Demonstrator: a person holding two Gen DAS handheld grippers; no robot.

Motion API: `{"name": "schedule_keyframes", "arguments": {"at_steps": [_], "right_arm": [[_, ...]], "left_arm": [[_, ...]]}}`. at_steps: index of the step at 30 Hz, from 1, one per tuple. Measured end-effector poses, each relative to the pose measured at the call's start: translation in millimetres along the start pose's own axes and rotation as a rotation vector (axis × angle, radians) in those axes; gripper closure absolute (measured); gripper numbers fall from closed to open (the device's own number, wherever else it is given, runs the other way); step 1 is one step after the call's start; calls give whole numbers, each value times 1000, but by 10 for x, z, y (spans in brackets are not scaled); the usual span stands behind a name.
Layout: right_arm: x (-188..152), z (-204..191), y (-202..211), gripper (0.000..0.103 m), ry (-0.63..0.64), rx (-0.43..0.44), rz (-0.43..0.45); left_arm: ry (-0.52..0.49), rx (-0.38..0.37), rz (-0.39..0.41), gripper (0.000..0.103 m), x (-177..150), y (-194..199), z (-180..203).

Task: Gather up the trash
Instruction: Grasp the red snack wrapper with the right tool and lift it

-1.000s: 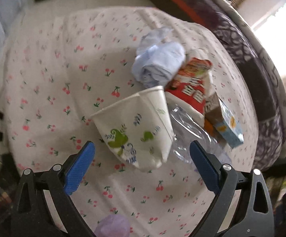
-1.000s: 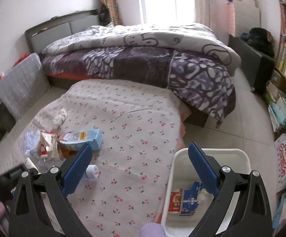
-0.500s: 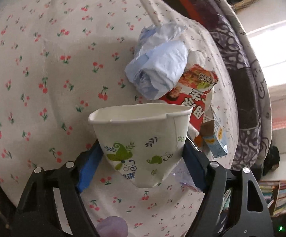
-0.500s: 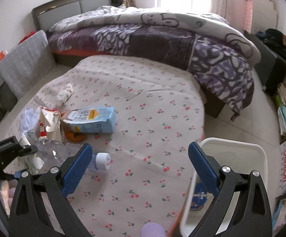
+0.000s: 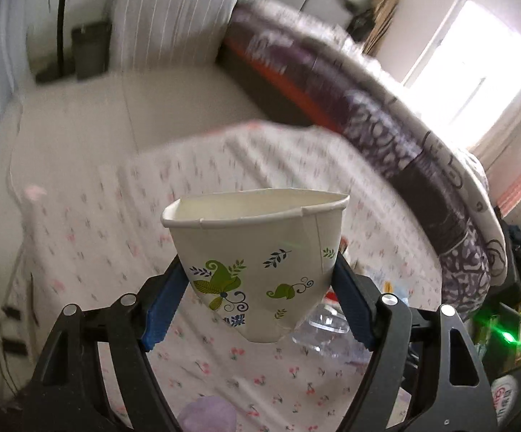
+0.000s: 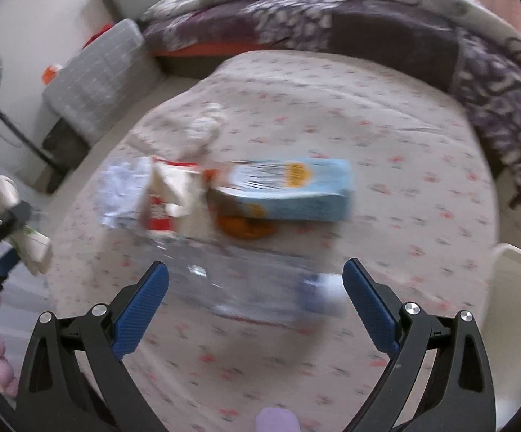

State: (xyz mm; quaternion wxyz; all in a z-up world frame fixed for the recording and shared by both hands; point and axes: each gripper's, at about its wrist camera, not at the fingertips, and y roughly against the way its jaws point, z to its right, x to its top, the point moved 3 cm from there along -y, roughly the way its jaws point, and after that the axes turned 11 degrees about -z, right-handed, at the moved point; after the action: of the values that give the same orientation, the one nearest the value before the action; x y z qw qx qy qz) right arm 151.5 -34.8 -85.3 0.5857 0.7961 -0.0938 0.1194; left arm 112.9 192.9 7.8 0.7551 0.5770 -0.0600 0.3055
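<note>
My left gripper (image 5: 256,284) is shut on a squashed white paper cup (image 5: 260,252) with green leaf prints and holds it above the cherry-print cloth (image 5: 116,237). The cup also shows at the left edge of the right wrist view (image 6: 22,223). My right gripper (image 6: 256,288) is open and empty, just above a clear plastic bottle (image 6: 253,284) with a white cap. Behind it lie a light blue carton (image 6: 289,190), an orange item (image 6: 246,226), a red and white wrapper (image 6: 166,194) and crumpled pale blue paper (image 6: 120,187).
A white bin (image 6: 519,288) stands at the right edge of the cloth. A bed with a purple quilt (image 6: 368,28) runs along the back. A grey padded panel (image 6: 98,75) leans at the left wall. Crumpled white paper (image 6: 206,126) lies farther back.
My left gripper closed on the paper cup and lifted it off the cloth, tilting up toward the room. My right gripper moved left and down from the bin toward the clear bottle.
</note>
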Motion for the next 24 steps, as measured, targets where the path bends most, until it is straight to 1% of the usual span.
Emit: {"name": "schedule_keyframes", "arguments": {"at_steps": [2,7,10,12,14,16,18,20,21,22,24], "right_arm": [[132,-189,-111,9,22,23,4],[373,-542,-388,10,77,24,6],[441,-649,-506,13,106,10,6],[479,-708,-594,15,123,1,8],[512,-733,-701,25,131,-6,-7],[534,-718,-803,31,123,5,-20],[548,-697,-825,36,116,30,-5],[560,-667,-807,51,102,45,18],[571,-656,-796,62,97,47,26],[577,-655,-804,66,95,54,18],[581,-635,-755,67,88,47,39]], "left_arm": [[-3,-9,20,28,48,76,-9],[18,-34,33,28,134,212,-126],[14,-28,55,28,173,262,-147],[13,-33,54,28,180,279,-179],[16,-40,44,28,187,269,-213],[18,-37,36,28,194,258,-252],[25,-35,31,28,205,243,-290],[30,-33,27,28,216,230,-307],[30,-33,26,28,215,234,-316],[30,-33,25,28,217,233,-320],[29,-33,25,28,217,233,-322]]}}
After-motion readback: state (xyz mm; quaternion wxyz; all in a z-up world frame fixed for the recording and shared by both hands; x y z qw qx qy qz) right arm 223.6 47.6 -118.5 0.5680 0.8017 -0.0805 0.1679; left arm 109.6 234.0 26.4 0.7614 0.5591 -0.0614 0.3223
